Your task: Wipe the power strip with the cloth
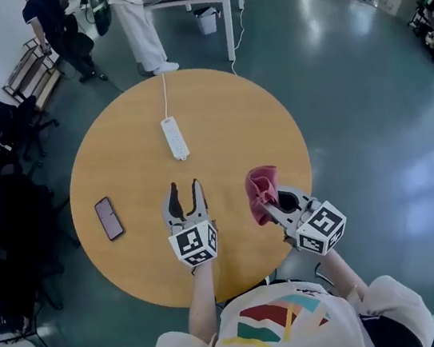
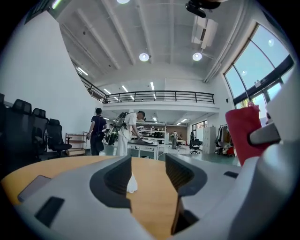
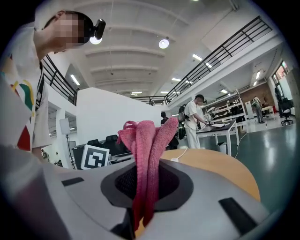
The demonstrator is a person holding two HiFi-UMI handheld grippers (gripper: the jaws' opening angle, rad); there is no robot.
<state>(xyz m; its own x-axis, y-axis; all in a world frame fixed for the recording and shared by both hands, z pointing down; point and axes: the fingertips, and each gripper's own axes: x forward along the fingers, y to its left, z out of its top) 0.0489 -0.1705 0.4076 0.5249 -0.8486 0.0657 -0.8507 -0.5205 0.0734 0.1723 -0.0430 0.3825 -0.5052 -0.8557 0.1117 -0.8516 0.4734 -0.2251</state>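
Now the right gripper [image 1: 269, 203] pinches the cloth [image 1: 260, 183]; the left gripper [image 1: 184, 189] gapes empty, the strip [image 1: 174, 138] beyond it.

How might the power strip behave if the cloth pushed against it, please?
The power strip lies flat on the smooth table, so it would probably slide, not tip. Its cord running off the far edge may drag on it.

Left gripper [image 2: 147, 161], jaws apart, empty; power strip [image 2: 131, 183] on table [image 2: 154, 201] beyond gap; red cloth [image 2: 243, 133] at 3 o'clock.
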